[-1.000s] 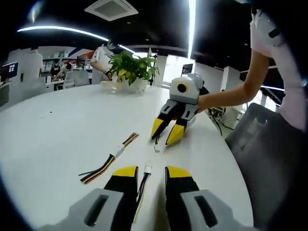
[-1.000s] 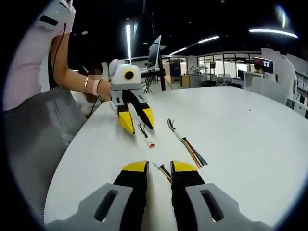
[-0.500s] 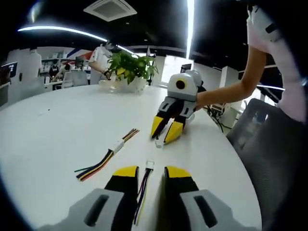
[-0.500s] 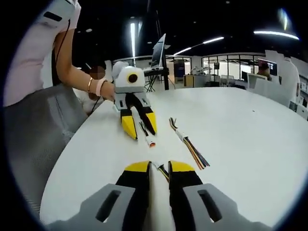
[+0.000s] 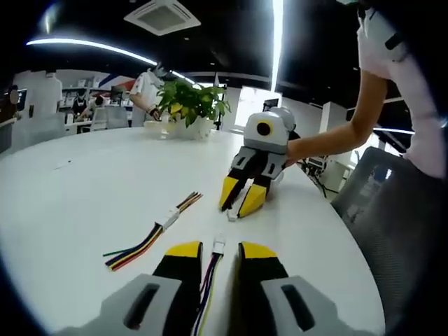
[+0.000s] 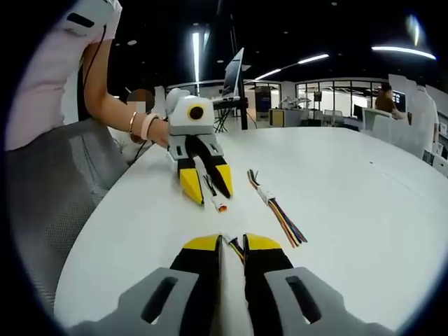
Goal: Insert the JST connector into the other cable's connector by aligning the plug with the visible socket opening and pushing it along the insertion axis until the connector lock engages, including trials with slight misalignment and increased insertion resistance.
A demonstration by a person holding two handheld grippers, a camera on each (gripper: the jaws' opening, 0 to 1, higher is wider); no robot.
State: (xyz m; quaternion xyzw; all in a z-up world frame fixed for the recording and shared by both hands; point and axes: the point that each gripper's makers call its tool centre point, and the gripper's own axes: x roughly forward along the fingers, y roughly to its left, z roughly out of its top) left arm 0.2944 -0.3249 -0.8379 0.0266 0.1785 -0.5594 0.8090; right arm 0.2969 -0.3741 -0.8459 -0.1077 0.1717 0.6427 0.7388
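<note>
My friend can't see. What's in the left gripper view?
The left tongs grip a cable with a white connector on a white table. Facing them, the right tongs hold another cable; a third multicoloured cable lies loose.

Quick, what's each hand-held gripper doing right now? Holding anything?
Left hand-held gripper: closed on a cable with a white connector.
Right hand-held gripper: closed on the other cable.
</note>
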